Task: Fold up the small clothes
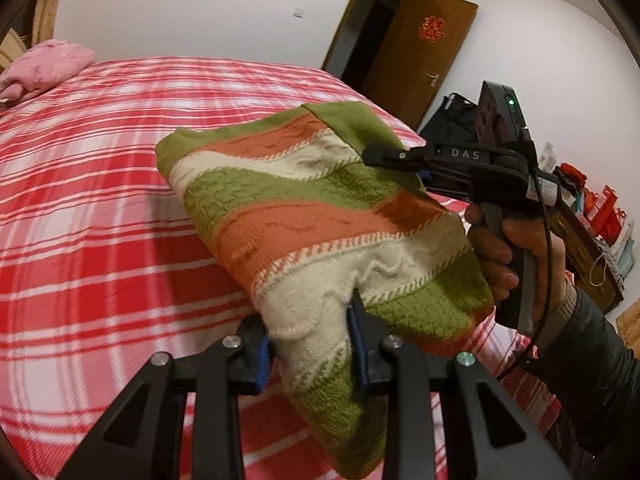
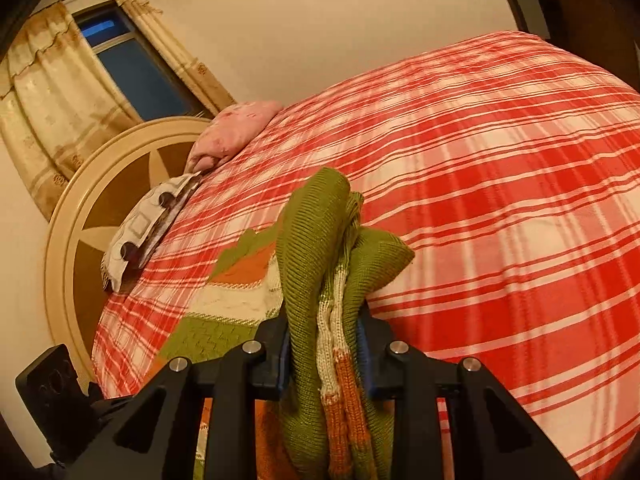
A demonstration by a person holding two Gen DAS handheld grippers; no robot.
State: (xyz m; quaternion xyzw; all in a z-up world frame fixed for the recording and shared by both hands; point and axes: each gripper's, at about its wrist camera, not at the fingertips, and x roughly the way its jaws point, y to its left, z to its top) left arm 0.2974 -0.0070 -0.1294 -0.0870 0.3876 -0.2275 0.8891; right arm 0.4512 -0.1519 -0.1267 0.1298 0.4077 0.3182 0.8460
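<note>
A small knitted sweater (image 1: 304,216) with green, orange and cream stripes is held up over the bed, doubled over. My left gripper (image 1: 310,344) is shut on its near cream part. My right gripper (image 1: 374,158) shows in the left wrist view at the sweater's far right edge, held by a hand. In the right wrist view my right gripper (image 2: 324,352) is shut on a bunched green edge of the sweater (image 2: 320,248), and the rest of the sweater hangs down to the left.
The bed (image 1: 100,200) has a red and white plaid cover. A pink pillow (image 1: 44,66) lies at its head, with a patterned cushion (image 2: 144,224) by the round headboard (image 2: 80,208). A brown door (image 1: 412,52) and stacked boxes (image 1: 600,216) stand to the right.
</note>
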